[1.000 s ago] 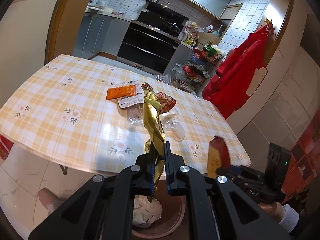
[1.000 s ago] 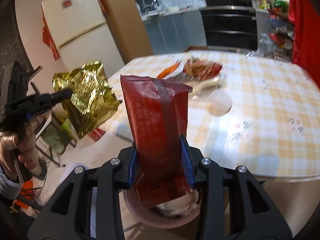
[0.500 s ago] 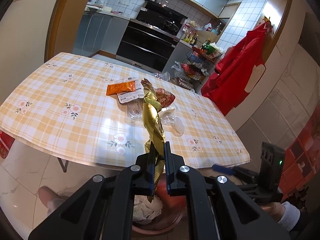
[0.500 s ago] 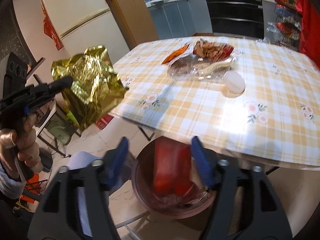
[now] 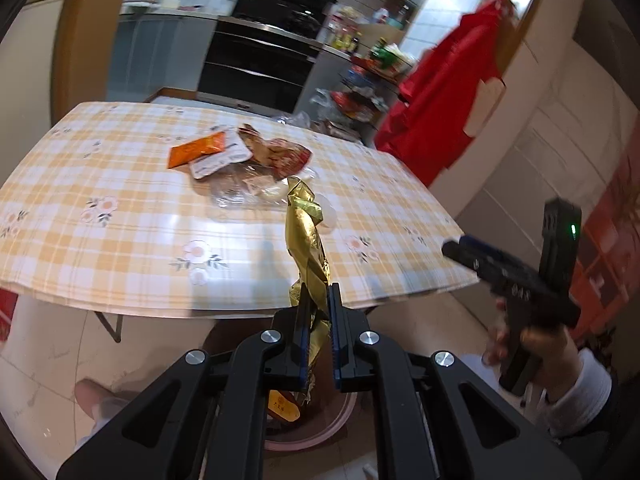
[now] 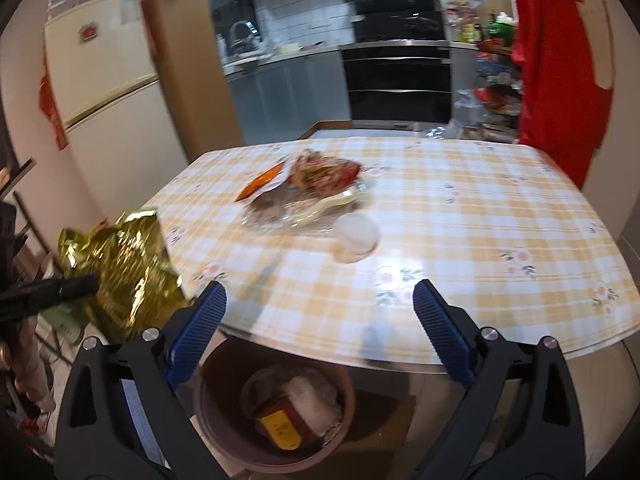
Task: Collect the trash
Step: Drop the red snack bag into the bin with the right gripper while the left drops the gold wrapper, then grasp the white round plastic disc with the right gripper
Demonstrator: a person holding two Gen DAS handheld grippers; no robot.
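Below the table edge, on the tiled floor, sits a round pink-brown plastic trash bin (image 6: 276, 412) w/ a dark red wrapper with a yellow label (image 6: 280, 424) and crumpled white paper (image 6: 312, 400) already inside. Left gripper (image 5: 319, 312) is pinched tight on a crinkled gold foil snack bag (image 5: 306, 236), held upright just above the bin rim (image 5: 304, 438); same bag shows at the left of the right wrist view (image 6: 120, 268). Right gripper (image 6: 320, 304) has its blue-padded fingers (image 6: 440, 328) spread wide w/ nothing between them, over the bin. On the yellow-checked floral tablecloth (image 6: 480, 240) lie more scraps near the middle: an orange sachet (image 5: 198, 150), a red printed snack wrapper (image 6: 326, 172), clear plastic film (image 6: 296, 210) and a white round lid (image 6: 356, 234), all close together.
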